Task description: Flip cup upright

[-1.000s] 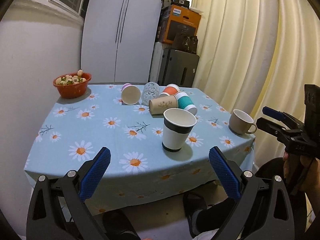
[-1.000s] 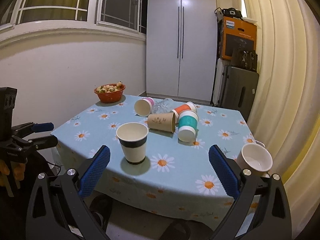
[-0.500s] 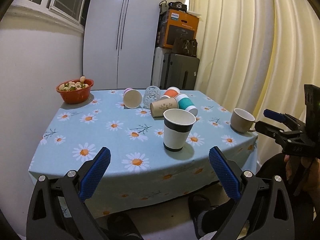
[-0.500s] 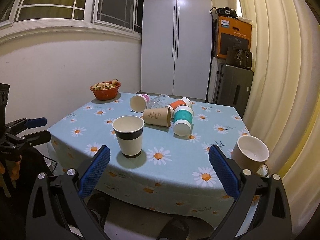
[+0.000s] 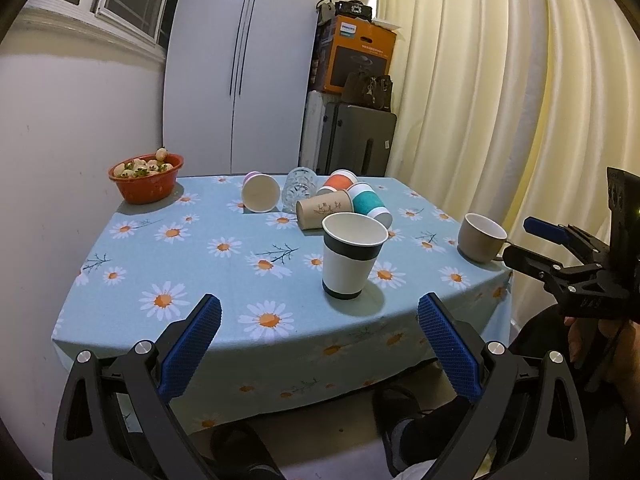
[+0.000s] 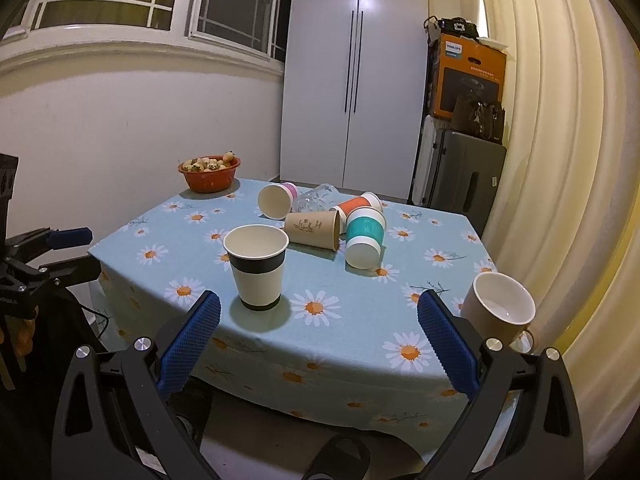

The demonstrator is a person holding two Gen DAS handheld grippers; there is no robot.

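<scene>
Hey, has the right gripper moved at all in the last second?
Yes. In its own view the tablecloth and the black-banded cup have slid lower and shrunk against the wardrobe, so the right gripper has pulled back from the table.

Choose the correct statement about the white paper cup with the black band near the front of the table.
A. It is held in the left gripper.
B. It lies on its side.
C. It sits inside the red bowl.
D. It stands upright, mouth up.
D: the white paper cup with the black band stands on its base, open mouth up, clear of both open grippers.
</scene>
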